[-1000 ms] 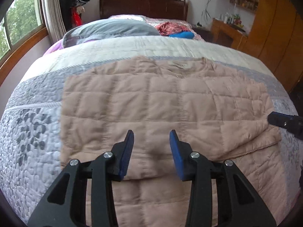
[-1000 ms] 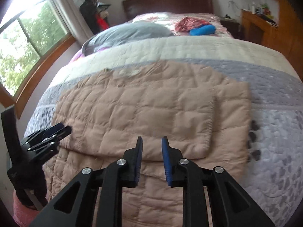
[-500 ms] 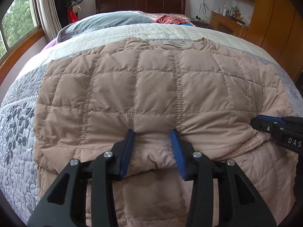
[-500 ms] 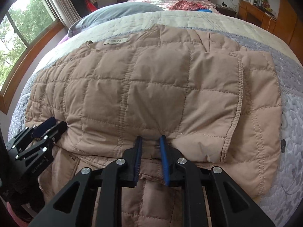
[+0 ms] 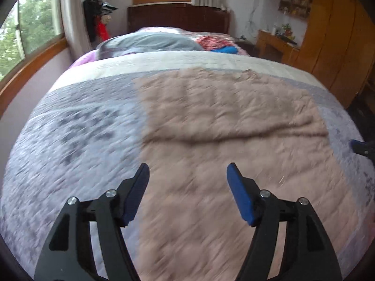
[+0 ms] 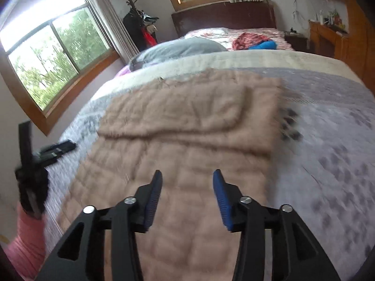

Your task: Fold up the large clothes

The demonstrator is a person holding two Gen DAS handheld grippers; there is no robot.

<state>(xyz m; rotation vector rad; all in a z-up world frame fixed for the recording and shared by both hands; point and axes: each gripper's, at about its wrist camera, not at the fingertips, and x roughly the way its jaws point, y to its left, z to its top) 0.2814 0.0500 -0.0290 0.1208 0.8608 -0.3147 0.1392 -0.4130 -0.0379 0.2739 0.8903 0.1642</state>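
Both tongs hang wide and empty above the near end of the jacket (image 5: 225, 154), nothing between the blue pads; left gripper (image 5: 188, 182) sits over the jacket's left edge, one finger above the grey quilt (image 5: 70, 140), while right gripper (image 6: 187, 187) hovers squarely over the tan padding, so it looks the nearer to cloth; the jacket runs lengthways straight ahead of both, up the bed; ahead, a folded layer ends in a cross ridge (image 6: 187, 132), likely the next hold, roughly level with both; beyond it the collar end, then the grey pillow (image 5: 150, 43) and headboard (image 6: 222, 21)
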